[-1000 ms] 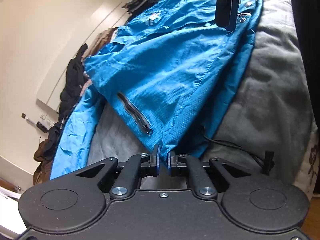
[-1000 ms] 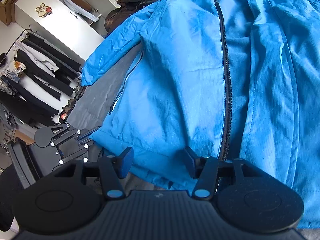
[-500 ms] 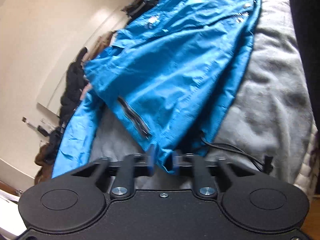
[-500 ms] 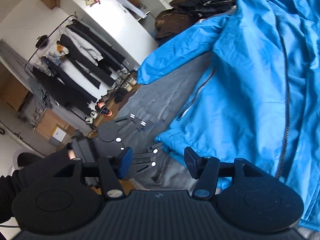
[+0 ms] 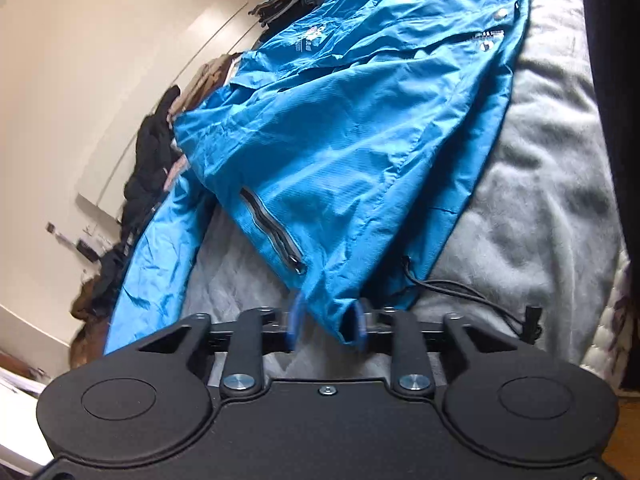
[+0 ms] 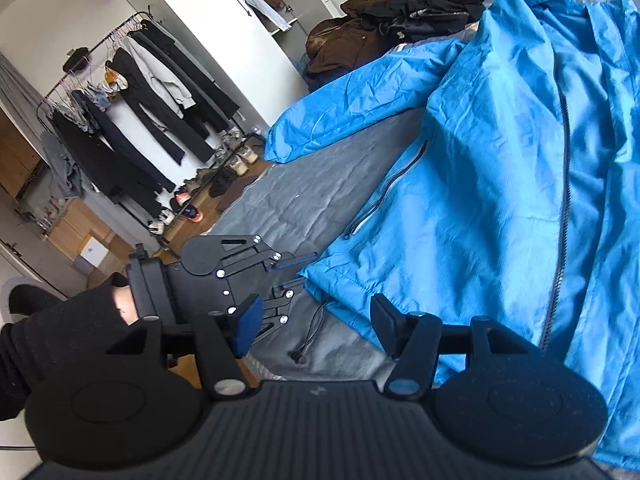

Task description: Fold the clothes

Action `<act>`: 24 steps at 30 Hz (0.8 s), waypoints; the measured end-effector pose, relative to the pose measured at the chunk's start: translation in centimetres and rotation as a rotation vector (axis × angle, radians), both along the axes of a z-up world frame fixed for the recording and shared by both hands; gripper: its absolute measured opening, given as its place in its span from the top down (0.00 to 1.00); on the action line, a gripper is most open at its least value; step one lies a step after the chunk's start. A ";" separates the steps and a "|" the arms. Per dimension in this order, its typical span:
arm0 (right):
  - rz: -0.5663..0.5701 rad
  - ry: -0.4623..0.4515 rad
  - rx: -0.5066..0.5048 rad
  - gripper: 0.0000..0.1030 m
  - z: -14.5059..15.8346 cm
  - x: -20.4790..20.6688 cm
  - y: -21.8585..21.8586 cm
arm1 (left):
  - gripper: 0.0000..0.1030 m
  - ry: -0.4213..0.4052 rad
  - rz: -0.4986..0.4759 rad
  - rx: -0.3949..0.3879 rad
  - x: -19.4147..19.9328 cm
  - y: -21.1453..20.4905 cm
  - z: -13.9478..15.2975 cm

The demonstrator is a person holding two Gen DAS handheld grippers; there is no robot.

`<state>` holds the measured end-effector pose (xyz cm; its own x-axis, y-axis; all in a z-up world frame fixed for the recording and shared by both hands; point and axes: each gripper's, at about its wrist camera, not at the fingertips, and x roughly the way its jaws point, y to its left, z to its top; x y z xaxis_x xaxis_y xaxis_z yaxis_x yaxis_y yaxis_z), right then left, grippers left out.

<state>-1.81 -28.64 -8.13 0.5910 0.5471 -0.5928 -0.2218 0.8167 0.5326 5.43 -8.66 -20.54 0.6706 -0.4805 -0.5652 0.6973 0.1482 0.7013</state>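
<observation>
Landmark: bright blue crinkled nylon rain jacket (image 6: 500,200), spread front-up on a grey fleece blanket (image 5: 532,200) covering the bed.

- Left of the jacket, far side of the room: black metal clothes rail (image 6: 120,120) holding dark and grey hanging garments; a row of shoes (image 6: 216,176) on its low shelf.
- Left of the jacket's hem corner: left black two-finger gripper (image 6: 294,270), held in a black-sleeved hand (image 6: 120,304). Its blue-padded fingers stand spread, the hem corner lying between them; in the left wrist view (image 5: 326,322) the right-hand pad touches the fabric, the other stands clear.
- Beside that corner: black elastic drawcord with toggle (image 5: 528,316), lying loose on the blanket.
- Jacket body: ribbed weave, dark central zip (image 6: 562,208), slanted zipped pocket (image 5: 276,236), one sleeve (image 6: 352,104) stretched out flat toward the rail.
- Behind the sleeve: heap of brown and black garments (image 6: 384,20).
- Near edge of the jacket: right black two-finger gripper (image 6: 316,326), fingers wide apart, empty, above the blanket beside the hem.
</observation>
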 end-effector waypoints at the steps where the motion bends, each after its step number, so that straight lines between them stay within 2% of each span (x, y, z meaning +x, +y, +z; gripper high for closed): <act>1: -0.005 -0.003 -0.014 0.43 0.1 0.0 0.2 | 0.72 -0.003 -0.006 0.006 0.0 0.0 -0.2; 3: -0.012 -0.001 -0.025 0.43 0.3 0.1 0.4 | 0.75 0.023 -0.012 0.003 0.3 0.4 -0.2; 4: -0.016 0.001 -0.029 0.43 0.3 0.1 0.6 | 0.88 0.039 -0.014 -0.001 0.5 0.7 -0.1; 5: -0.018 0.002 -0.033 0.43 0.4 0.2 0.8 | 0.91 0.048 -0.018 -0.001 0.5 0.9 -0.1; 15: -0.013 0.008 -0.068 0.43 0.3 0.1 1.2 | 0.90 0.046 -0.045 0.042 -0.3 2.2 -0.2; 16: -0.013 0.007 -0.069 0.43 0.2 0.1 1.1 | 0.88 0.056 -0.037 0.050 -0.4 2.3 0.0; 18: -0.015 0.005 -0.068 0.43 0.1 0.0 0.9 | 0.75 0.085 -0.013 0.072 -0.6 2.4 0.3; 20: -0.019 0.007 -0.065 0.43 -0.1 0.1 0.7 | 0.57 0.107 0.006 0.067 -0.8 2.9 1.0; 22: -0.022 0.007 -0.062 0.43 -0.2 0.0 0.6 | 0.49 0.127 0.023 0.055 -1.0 3.6 1.7; 24: -0.024 0.006 -0.059 0.43 -0.4 0.0 0.5 | 0.49 0.160 0.063 0.019 -0.9 4.1 2.9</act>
